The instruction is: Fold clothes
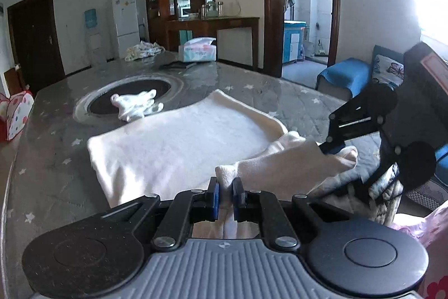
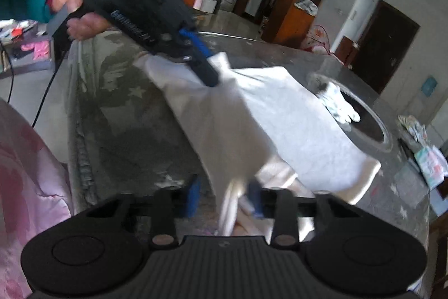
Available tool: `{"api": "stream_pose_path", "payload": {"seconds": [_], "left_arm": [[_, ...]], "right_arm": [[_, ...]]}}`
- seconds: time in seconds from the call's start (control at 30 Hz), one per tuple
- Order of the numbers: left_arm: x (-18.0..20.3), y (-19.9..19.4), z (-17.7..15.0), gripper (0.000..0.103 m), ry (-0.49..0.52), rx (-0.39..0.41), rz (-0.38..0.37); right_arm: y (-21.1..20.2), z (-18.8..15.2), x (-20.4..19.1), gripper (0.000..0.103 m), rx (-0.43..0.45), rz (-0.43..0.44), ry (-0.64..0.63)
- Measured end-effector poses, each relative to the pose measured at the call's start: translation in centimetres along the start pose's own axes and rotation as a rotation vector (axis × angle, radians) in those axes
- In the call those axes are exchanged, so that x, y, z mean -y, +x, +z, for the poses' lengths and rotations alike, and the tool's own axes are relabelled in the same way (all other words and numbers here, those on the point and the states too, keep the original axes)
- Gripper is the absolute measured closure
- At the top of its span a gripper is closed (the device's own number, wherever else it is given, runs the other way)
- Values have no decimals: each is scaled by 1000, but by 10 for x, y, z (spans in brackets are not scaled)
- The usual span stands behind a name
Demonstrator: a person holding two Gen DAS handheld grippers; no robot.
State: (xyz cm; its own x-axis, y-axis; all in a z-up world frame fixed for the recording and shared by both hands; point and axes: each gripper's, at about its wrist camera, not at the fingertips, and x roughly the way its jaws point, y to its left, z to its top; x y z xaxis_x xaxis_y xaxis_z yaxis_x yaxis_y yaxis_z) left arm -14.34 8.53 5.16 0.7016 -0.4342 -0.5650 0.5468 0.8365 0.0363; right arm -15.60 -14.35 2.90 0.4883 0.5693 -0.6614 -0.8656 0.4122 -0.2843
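Meanwhile, pinched a bunched fold of white cloth (image 1: pixel 179 142) in the left gripper (image 1: pixel 226 194), jaws narrow upon it. Held another bunch of the same cloth at the right gripper (image 2: pixel 224 198), its blurred jaws apparently closed on it. Lay mostly flat across the grey starred bench (image 1: pixel 50 159), beside white gloves (image 1: pixel 137 104).

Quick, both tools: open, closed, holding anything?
Left tool: closed, pinching a bunched edge of the white garment.
Right tool: garment between its pads, blurred; grip cannot be told.
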Motion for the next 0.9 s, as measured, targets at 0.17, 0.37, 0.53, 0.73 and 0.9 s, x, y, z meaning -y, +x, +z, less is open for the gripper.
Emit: {"api": "stream_pose_path", "payload": {"seconds": [0.17, 0.37, 0.53, 0.73, 0.9], "left_arm": [[8, -6, -16, 74, 38, -3, 23], [20, -17, -39, 62, 104, -26, 66], [22, -22, -56, 61, 173, -57, 105], [15, -25, -61, 81, 176, -51, 106], [9, -36, -52, 93, 99, -13, 73]], "right_arm": [[-1, 4, 17, 90, -14, 44, 86], [-1, 11, 30, 91, -31, 82, 142], [-2, 14, 32, 91, -34, 79, 138], [1, 11, 26, 92, -37, 54, 126], [-7, 10, 23, 95, -21, 49, 140]]}}
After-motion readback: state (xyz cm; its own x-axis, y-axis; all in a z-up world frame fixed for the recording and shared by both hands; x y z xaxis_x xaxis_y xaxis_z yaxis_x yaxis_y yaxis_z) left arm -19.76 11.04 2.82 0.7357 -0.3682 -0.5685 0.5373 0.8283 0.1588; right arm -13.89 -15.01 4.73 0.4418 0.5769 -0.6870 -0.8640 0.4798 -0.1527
